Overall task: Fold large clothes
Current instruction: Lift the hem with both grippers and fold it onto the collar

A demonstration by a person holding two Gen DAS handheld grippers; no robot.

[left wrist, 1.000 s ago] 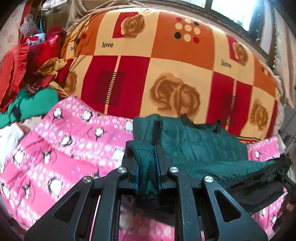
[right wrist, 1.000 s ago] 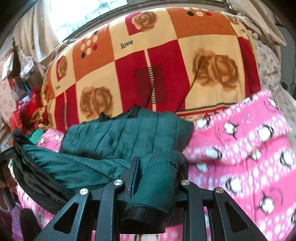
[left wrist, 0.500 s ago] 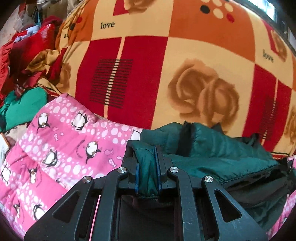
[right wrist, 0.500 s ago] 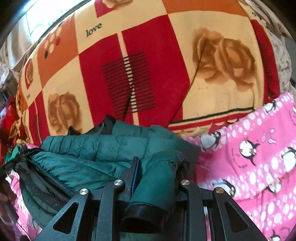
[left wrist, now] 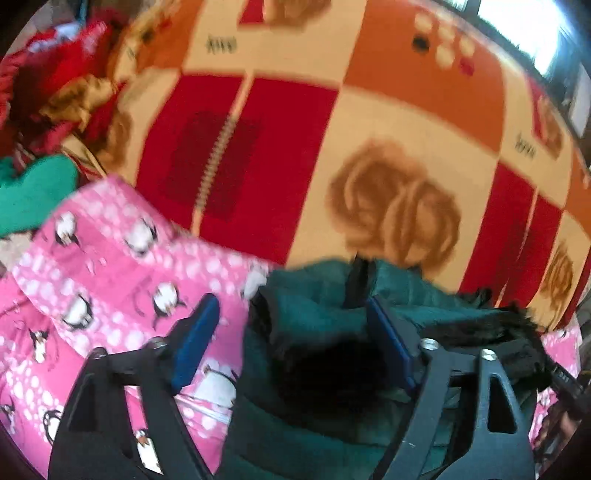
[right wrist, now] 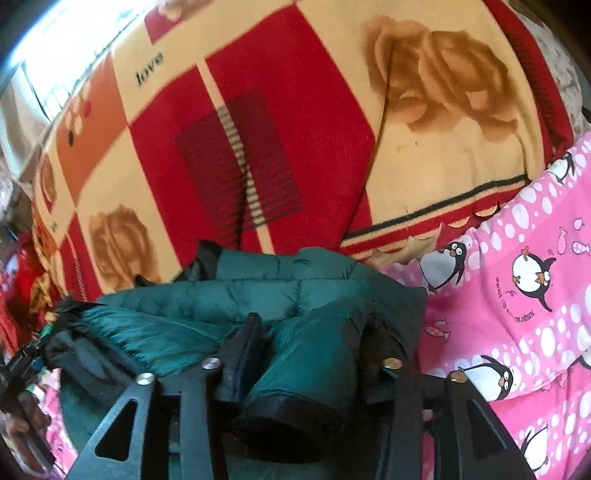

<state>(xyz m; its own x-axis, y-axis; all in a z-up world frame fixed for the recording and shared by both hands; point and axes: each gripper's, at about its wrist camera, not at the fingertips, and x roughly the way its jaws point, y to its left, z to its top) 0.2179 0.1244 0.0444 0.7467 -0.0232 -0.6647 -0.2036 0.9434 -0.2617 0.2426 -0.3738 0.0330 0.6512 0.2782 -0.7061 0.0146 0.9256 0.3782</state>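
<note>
Red-and-cream blanket (right wrist: 280, 122) reads "love" behind the green jacket (right wrist: 236, 306).

Daylight from window (left wrist: 532, 33); motion blur, fisheye-warped edges.

Folded dark-green puffer jacket (right wrist: 229, 295) on bedding

Through right wrist camera I see right tool (right wrist: 314, 354) over folded dark green puffer jacket (right wrist: 229, 295). Tool jaws opening; jacket sleeve (right wrist: 306, 365) with black cuff lies between them, left blue pad (right wrist: 247, 350) no longer pressing. Jacket rests on pink penguin-print blanket (right wrist: 524, 295), its far edge against red, orange and cream rose-patterned blanket (right wrist: 295, 129) printed "love". At far left edge, person's hand (right wrist: 22, 413), blurred.
</note>
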